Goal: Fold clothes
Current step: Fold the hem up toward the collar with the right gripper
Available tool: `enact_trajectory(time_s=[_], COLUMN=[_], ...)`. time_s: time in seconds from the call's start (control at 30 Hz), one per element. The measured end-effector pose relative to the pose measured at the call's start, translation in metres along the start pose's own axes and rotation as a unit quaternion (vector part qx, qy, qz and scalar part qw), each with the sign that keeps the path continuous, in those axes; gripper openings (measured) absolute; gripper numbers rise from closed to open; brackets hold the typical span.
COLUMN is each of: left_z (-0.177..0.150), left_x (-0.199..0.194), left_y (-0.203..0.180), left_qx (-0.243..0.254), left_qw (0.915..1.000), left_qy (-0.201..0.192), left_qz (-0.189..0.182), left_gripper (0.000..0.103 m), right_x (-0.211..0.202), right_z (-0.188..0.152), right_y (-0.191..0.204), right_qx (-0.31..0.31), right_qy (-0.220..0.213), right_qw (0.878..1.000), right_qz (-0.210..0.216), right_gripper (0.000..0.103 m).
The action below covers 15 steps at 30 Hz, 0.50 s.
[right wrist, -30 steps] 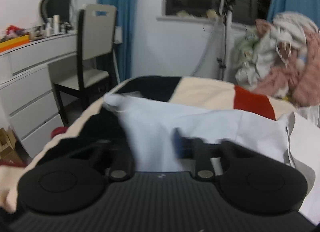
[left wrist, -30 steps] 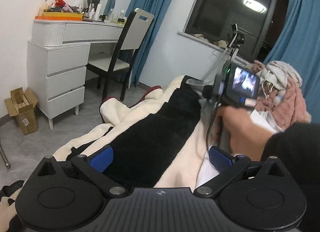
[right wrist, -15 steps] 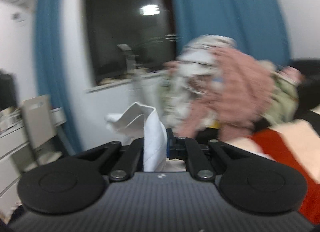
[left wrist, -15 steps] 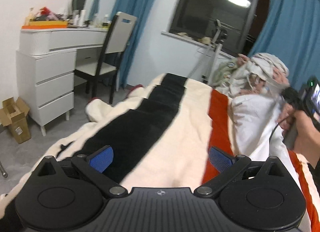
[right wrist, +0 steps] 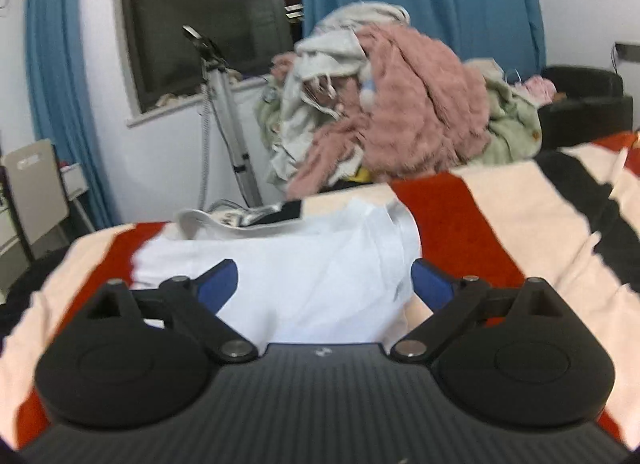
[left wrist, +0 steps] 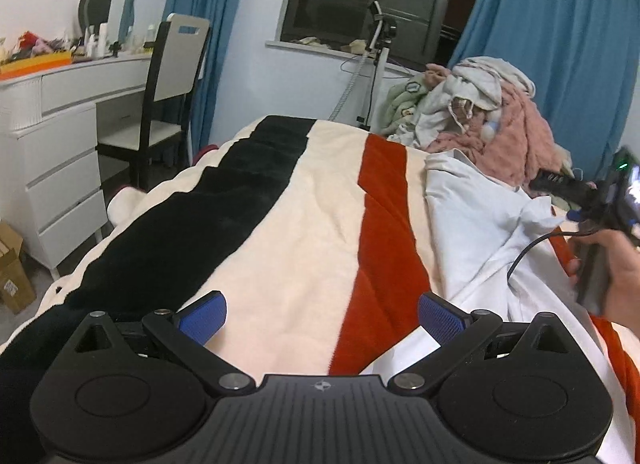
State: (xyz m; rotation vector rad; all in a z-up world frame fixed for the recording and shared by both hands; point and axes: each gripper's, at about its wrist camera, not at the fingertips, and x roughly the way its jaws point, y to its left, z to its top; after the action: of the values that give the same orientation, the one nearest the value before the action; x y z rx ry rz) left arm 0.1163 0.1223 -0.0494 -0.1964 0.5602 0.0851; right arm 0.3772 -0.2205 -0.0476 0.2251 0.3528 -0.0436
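The shirt (right wrist: 320,276), white and rumpled, lies on the striped blanket (left wrist: 312,224) near the right side of the bed as your left camera shows it, just in front of the clothes pile (right wrist: 400,112) heaped by the curtain. Your right gripper (right wrist: 324,282) hangs over it with its jaws spread wide and nothing between the blue pads (right wrist: 218,282); the cloth under them looks loose, not pinched, and the right view is slightly blurred, so I cannot tell whether the pads touch the fabric. Your left gripper (left wrist: 322,314) is spread just as wide and holds nothing, poised above the cream and red stripes with the shirt's near edge just beside its right finger. From how things lie, I judge the step in hand is laying the shirt out: it is on the bed but bunched, with a fold raised through its middle and the collar end (right wrist: 208,220) curled up toward the far side, so no fold is made yet. The next move calls for you to bring both grippers to opposite edges of the shirt, close each on a single layer, and draw the cloth flat across the open stripes. Take care to pinch only the shirt and not the fleecy blanket under it, which would lift with it
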Motion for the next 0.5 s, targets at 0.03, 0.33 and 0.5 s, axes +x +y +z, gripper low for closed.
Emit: enact_trajectory(time_s=[0.03,0.33,0.5], left_z=[0.000,-0.006,-0.012], left_x=[-0.001,-0.042,-0.075], left_y=[-0.001,-0.007,-0.012], left_qx=[0.003,-0.022,-0.021], left_qw=[1.0000,0.9964,0.9937], left_qy=[-0.001,0.029,0.035], left_qz=[-0.003,-0.077,-0.104], left_gripper=[0.103,0.103,0.103], right_x=[-0.016,-0.213,-0.332], right_z=[0.003,-0.003,-0.048], right_y=[0.001,0.006,-0.005], right_qx=[-0.002,-0.031,-0.045], right_qy=[-0.006,-0.027,-0.018], right_qw=[1.000,0.999,0.998], right_qz=[0.005,0.031,0.043], right_gripper=[0.095,0.095,0.095])
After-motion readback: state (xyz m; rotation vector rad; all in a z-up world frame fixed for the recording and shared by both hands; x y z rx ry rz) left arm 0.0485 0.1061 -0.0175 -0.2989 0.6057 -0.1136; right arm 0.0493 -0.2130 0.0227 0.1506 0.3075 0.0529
